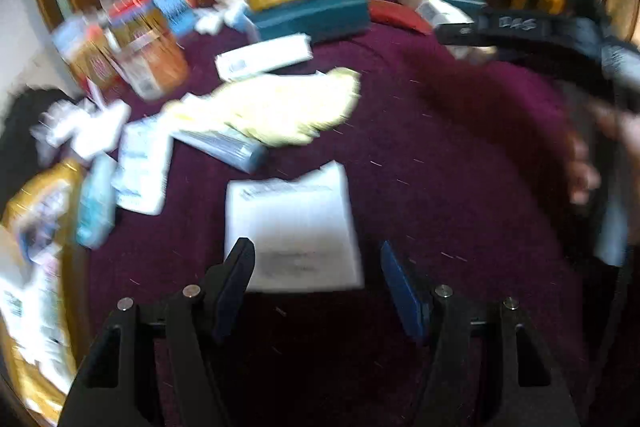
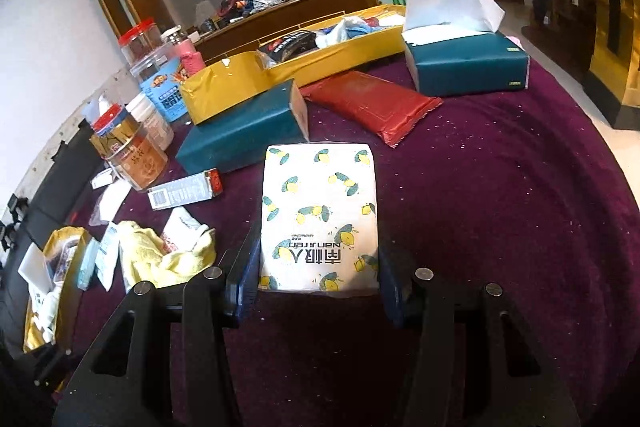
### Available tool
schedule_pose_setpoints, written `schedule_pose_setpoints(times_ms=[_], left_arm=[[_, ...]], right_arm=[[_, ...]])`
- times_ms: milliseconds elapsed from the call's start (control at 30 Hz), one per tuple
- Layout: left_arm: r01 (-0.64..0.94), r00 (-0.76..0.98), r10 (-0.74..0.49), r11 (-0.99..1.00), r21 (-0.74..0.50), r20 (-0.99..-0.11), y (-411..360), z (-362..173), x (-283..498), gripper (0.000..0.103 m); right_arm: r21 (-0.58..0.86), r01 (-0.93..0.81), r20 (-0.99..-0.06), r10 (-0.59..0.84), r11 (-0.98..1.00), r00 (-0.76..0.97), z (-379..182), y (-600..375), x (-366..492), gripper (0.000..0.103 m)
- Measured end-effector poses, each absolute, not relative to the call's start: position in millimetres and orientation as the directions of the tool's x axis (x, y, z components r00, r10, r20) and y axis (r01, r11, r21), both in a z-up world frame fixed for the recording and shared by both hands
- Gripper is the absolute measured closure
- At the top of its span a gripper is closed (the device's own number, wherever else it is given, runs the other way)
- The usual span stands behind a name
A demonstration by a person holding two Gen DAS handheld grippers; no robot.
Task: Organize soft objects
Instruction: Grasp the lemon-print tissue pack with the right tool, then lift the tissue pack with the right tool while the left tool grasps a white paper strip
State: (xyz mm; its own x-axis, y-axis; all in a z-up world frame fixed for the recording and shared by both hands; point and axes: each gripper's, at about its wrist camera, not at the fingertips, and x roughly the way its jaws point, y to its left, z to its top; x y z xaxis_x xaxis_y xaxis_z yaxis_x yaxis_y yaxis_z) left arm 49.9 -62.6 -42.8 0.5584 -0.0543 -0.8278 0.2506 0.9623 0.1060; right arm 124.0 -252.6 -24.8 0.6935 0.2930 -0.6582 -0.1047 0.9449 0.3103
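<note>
Left gripper [image 1: 316, 287] hangs open over a blurry white packet [image 1: 292, 231], print unreadable. Right gripper [image 2: 316, 281] is clamped on the lemon-print tissue pack [image 2: 319, 215], near end hidden by the fingers

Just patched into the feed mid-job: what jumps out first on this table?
The lemon-print tissue pack sits dead centre on the purple tablecloth, its near end between the right gripper jaws. Behind it lie a red wipes pack and two teal tissue boxes, the right one open with a sheet sticking up. A crumpled yellow cloth lies front left, near the jars.
</note>
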Motion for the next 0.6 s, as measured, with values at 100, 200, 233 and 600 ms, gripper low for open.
schedule_pose_setpoints(times_ms=[100, 200, 233, 600], left_arm=[[0.167, 0.574, 0.062, 0.967, 0.191, -0.816, -58.9, -51.8, 62.3, 0.036], [0.14, 0.559, 0.054, 0.977, 0.158, -0.827, -53.2, -56.0, 69.6, 0.032], [0.134, 0.561, 0.059, 0.978, 0.161, -0.825, -53.3, -55.9, 70.7, 0.032], [0.144, 0.525, -0.077, 0.99, -0.001, -0.847, -50.4, -61.9, 90.0, 0.028]], right_arm=[[0.325, -0.117, -0.644, 0.31, 0.939, 0.699, -22.1, -250.9, 122.6, 0.053], [0.341, -0.116, -0.633, 0.32, 0.933, 0.705, -21.1, -252.9, 123.6, 0.053], [0.348, -0.117, -0.63, 0.324, 0.93, 0.706, -21.1, -253.3, 124.0, 0.053], [0.375, -0.128, -0.605, 0.347, 0.918, 0.716, -16.1, -251.0, 122.4, 0.053]])
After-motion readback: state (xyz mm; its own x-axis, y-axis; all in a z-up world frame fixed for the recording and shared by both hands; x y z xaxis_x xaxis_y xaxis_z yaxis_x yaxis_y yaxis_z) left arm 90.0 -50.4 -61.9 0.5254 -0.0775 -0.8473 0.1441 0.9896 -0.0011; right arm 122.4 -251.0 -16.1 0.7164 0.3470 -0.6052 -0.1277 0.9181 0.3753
